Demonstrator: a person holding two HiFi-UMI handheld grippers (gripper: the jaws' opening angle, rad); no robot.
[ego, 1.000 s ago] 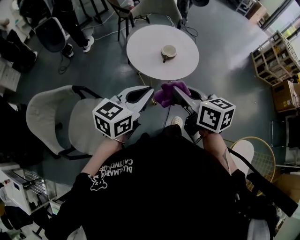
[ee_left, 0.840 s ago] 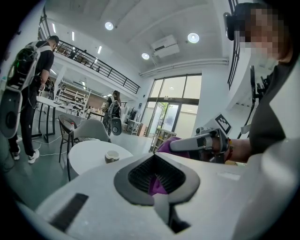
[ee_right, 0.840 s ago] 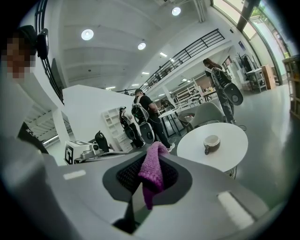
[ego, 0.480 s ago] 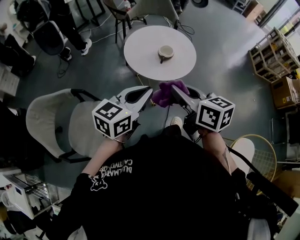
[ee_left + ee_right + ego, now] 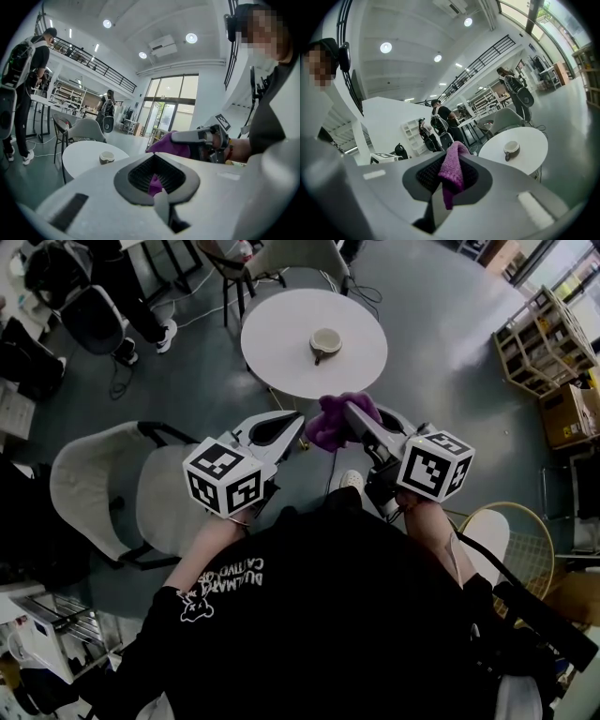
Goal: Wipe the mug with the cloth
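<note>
Pale round mug (image 5: 325,341) stands upright on a round white table (image 5: 281,343), slightly right of centre, dark handle turned toward the person. Well apart from both grippers.

Purple looped-pile cloth (image 5: 328,426) hangs in the air short of the table's near edge, at the tip of the right gripper (image 5: 349,414).

Head view: both grippers side by side, tips angled toward each other. The left gripper (image 5: 300,422) ends just beside the cloth; contact cannot be told. A pale grey shell chair (image 5: 98,474) stands at the left.

Right gripper view only: jaws clamped on the cloth (image 5: 452,169), a folded strip rising past the tips and trailing down through the dark ribbed opening. Nubbly pile is clear here. The mug (image 5: 511,148) sits beyond on the table.

Left gripper view only: the right gripper (image 5: 176,137) seen side-on, the cloth (image 5: 169,143) bunched beneath its white finger. The left gripper (image 5: 156,157) has its jaws fully together, nothing pinched; purple shows merely through its opening. The mug (image 5: 107,157) is low at the left, and a standing person (image 5: 21,93) is at the far left.
</note>
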